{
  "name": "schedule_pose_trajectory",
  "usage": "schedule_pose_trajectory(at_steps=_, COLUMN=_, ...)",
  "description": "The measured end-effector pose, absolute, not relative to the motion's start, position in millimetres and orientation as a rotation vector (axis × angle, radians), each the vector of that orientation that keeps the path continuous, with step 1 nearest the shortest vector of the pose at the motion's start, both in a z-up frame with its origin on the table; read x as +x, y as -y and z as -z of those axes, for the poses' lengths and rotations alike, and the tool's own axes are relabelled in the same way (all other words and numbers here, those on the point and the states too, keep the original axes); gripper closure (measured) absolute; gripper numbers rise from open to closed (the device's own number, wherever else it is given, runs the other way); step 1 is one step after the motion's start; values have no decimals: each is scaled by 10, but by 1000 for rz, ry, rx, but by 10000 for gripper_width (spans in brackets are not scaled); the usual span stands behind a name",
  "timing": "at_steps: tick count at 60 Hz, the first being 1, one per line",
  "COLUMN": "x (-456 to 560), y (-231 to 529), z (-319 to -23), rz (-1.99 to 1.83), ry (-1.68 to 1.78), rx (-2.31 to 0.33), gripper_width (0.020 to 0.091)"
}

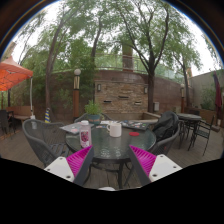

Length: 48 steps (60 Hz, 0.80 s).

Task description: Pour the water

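Nearest to the camera, the gripper (111, 162) has its two fingers set wide apart, and the magenta pads (79, 160) on their inner faces have nothing between them; it holds no thing at this moment. Just beyond the fingers stands a round glass table (112, 146) with dark metal chairs (42, 140) around it. On the table, a little ahead of the left finger, there is a bottle (85, 135) that looks pink or red, standing upright, and more to the middle a white cup (115, 129), also upright, apart from the bottle. I judge that the bottle is the thing to pour from and the cup the one to receive, but this is small and not sure. If the bottle is plastic and full, it will be rather heavy and smooth, and the walls may give under pressure, so it is better to take it at the middle of the body, not at the cap. Behind the table are more tables and chairs, an orange umbrella (12, 74), a stone wall (120, 95), and tall trees (140, 30) above all.
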State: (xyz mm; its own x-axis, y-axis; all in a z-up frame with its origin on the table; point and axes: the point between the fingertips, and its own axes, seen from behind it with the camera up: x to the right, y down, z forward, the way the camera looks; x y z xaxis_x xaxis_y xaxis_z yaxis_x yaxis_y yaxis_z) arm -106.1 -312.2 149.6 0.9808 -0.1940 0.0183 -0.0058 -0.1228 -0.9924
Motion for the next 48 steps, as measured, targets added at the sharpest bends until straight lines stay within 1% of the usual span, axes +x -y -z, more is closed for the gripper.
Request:
schedule_pose_trajectory(at_steps=11, x=-1083, y=3061, z=-1483, rz=144, ry=-145, rx=-1703, gripper_width=297)
schedule_pose_trajectory(at_steps=20, x=-1083, y=2827, z=-1464, rz=134, ry=-119, rx=-1677, gripper_width=294)
schedule_pose_trajectory(at_steps=21, x=-1090, y=2788, z=-1455, rz=138, ry=-115, rx=-1674, gripper_width=295)
schedule_pose_trajectory(at_steps=22, x=-950, y=2746, z=-1328, rz=140, ry=-107, rx=-1671, gripper_width=296)
schedule_pose_trajectory(at_steps=25, x=-1002, y=2573, z=-1269, rz=135, ry=-105, rx=-1665, gripper_width=299)
schedule_pose_trajectory(at_steps=26, x=-1187, y=2505, z=-1351, rz=127, ry=-111, rx=-1666, gripper_width=300)
schedule_pose_trajectory(at_steps=27, x=-1075, y=2444, z=-1207, rz=114, ry=-110, rx=-1666, gripper_width=301)
schedule_pose_trajectory(at_steps=28, x=-1114, y=2379, z=-1175, rz=101, ry=-113, rx=-1668, gripper_width=300)
schedule_pose_trajectory(at_steps=29, x=-1304, y=2293, z=-1251, rz=89, ry=-120, rx=-1671, gripper_width=297)
schedule_pose_trajectory(at_steps=30, x=-1203, y=2211, z=-1107, rz=73, ry=-117, rx=-1671, gripper_width=293)
schedule_pose_trajectory(at_steps=31, x=-1271, y=2132, z=-1077, rz=57, ry=-116, rx=-1672, gripper_width=291)
schedule_pose_trajectory(at_steps=32, x=-1491, y=2049, z=-1165, rz=41, ry=-117, rx=-1672, gripper_width=288)
schedule_pose_trajectory(at_steps=33, x=-1412, y=1963, z=-1035, rz=23, ry=-112, rx=-1669, gripper_width=288)
schedule_pose_trajectory(at_steps=41, x=-1716, y=1279, z=-935, rz=14, ry=-131, rx=-1653, gripper_width=290)
schedule_pose_trajectory(at_steps=48, x=-1929, y=712, z=-763, rz=48, ry=-126, rx=-1681, gripper_width=296)
